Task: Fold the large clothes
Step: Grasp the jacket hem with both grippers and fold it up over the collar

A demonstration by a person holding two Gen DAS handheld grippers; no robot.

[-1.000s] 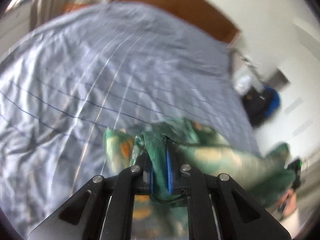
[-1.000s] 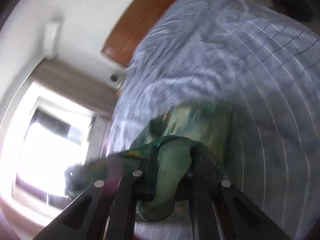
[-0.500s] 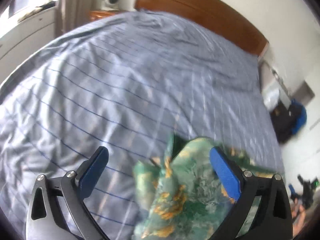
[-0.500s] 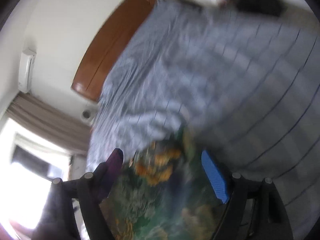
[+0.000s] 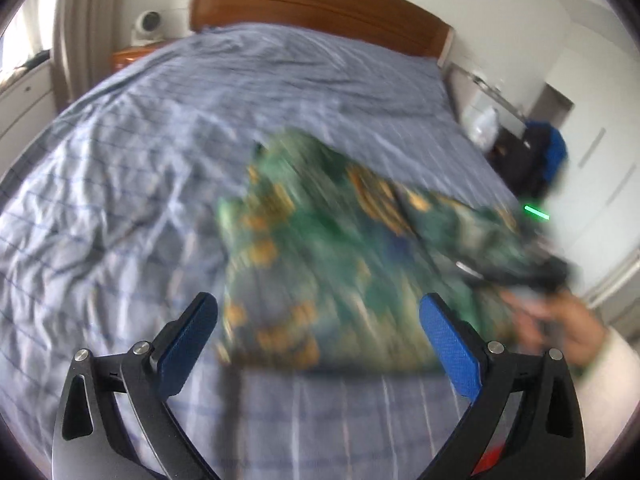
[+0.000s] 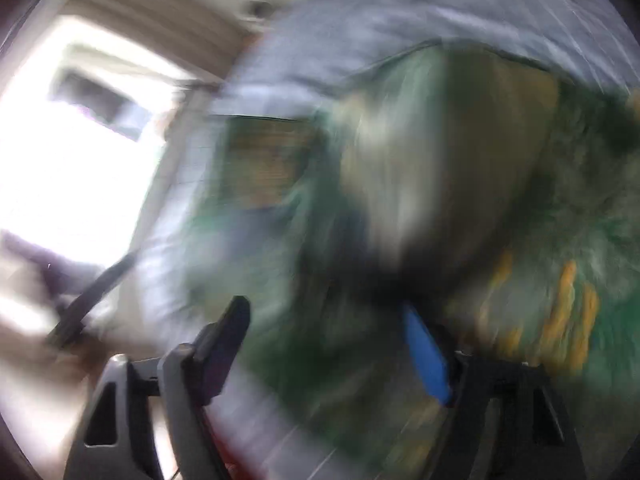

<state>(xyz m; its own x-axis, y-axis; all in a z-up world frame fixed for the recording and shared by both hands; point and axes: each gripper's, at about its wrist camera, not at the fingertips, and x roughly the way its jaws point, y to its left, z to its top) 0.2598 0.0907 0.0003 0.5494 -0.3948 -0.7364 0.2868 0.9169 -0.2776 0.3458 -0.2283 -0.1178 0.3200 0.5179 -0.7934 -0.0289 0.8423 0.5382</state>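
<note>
A green garment with an orange print (image 5: 340,240) lies loosely spread on the blue striped bed sheet (image 5: 120,200). My left gripper (image 5: 318,304) hovers just short of its near edge, jaws wide open, with nothing between the blue pads. At the garment's right edge a hand (image 5: 560,320) holds the other gripper, which is blurred. In the right wrist view the picture is smeared by motion. My right gripper (image 6: 324,312) has its jaws apart and closing. The green garment (image 6: 460,160) fills the space beyond and between them, but the pads do not press on it.
A wooden headboard (image 5: 320,12) runs along the far end of the bed. A white device (image 5: 148,28) stands on a nightstand at the far left. A black and blue bag (image 5: 536,156) sits beside the bed on the right. A bright window (image 6: 80,160) is to the left.
Both grippers were shut on bunched green cloth a second ago and have let go. The garment has dropped onto the sheet and spread out, and both grippers have pulled back.
</note>
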